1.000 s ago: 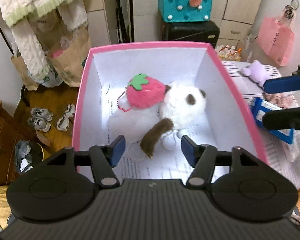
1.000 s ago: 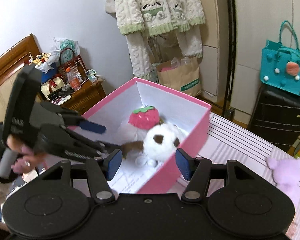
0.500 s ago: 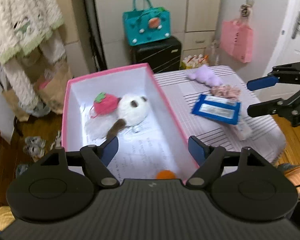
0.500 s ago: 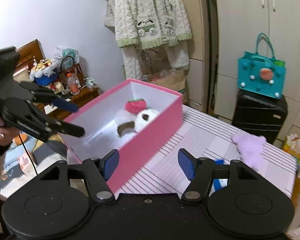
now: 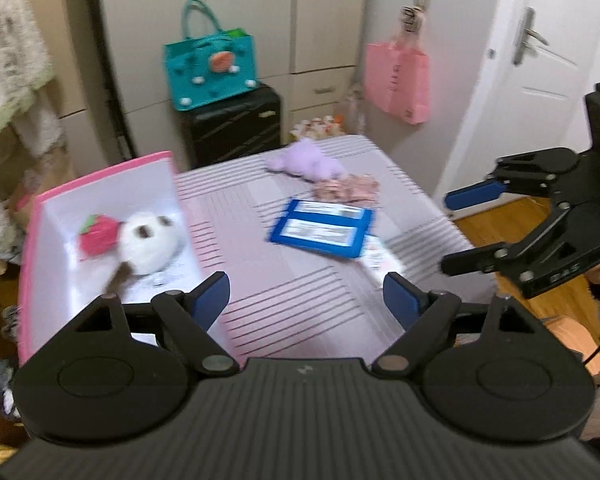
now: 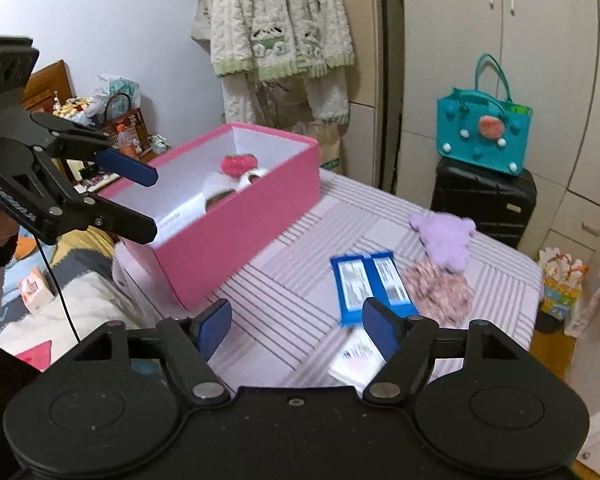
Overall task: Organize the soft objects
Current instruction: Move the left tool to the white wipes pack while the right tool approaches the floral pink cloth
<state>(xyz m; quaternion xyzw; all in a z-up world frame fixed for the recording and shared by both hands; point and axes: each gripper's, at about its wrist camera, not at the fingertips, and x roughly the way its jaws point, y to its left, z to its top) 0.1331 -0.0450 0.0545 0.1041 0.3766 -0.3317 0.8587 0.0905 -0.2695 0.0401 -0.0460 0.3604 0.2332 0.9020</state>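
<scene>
Blue-padded fingers of the left gripper (image 5: 306, 299) stood wide apart with nothing between them, its jaws having just been opening as it hung above the near edge of the striped pink-and-white tablecloth (image 5: 300, 280). Fingers of the right gripper (image 6: 296, 326) were likewise spread and empty, their jaws also just opening, poised over the cloth near a white wrapped packet (image 6: 354, 362) at the table's edge.

Beyond the right gripper's pads lay a flat blue plastic pouch with white labels (image 6: 370, 286), touching a crumpled pink floral fabric piece (image 6: 440, 292), with a fluffy lilac plush toy (image 6: 444, 236) just behind that. None of these touched either gripper.

To the left of both tools sat an open pink cardboard box with a white interior (image 6: 236, 220). Inside it rested a red plush strawberry with a green leaf (image 5: 98, 236) against a round white plush animal with brown patches (image 5: 150, 246), well apart from the fingers.

A teal felt handbag (image 6: 484, 132) stood on a black hard-shell suitcase (image 6: 484, 200) behind the table
</scene>
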